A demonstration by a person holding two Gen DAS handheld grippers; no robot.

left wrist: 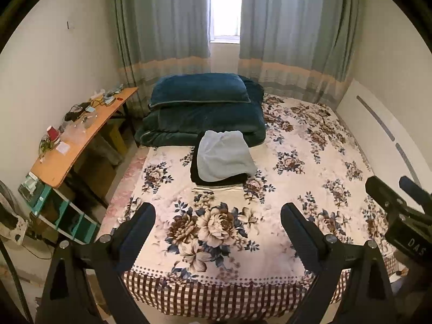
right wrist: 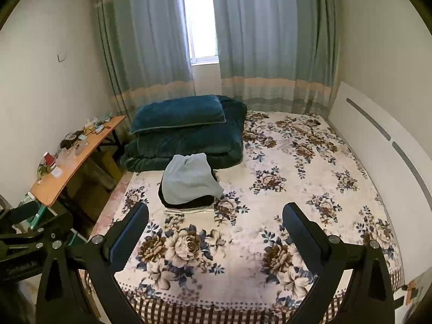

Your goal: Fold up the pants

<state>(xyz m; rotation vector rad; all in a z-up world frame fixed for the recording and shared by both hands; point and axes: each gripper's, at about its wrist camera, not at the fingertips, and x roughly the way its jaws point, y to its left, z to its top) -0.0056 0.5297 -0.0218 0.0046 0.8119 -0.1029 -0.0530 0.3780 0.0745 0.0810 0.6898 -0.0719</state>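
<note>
The left gripper [left wrist: 217,212] has its fingers spread wide and holds nothing, poised over the near edge of the bed [left wrist: 310,145]. The right gripper [right wrist: 216,212] is just as wide and empty. At twelve o'clock from both, the pants [left wrist: 224,155] lie folded, light blue on a dark layer. Beyond them sits a dark blue pillow [left wrist: 201,89]; a desk [left wrist: 73,151] stands at ten o'clock.
</note>
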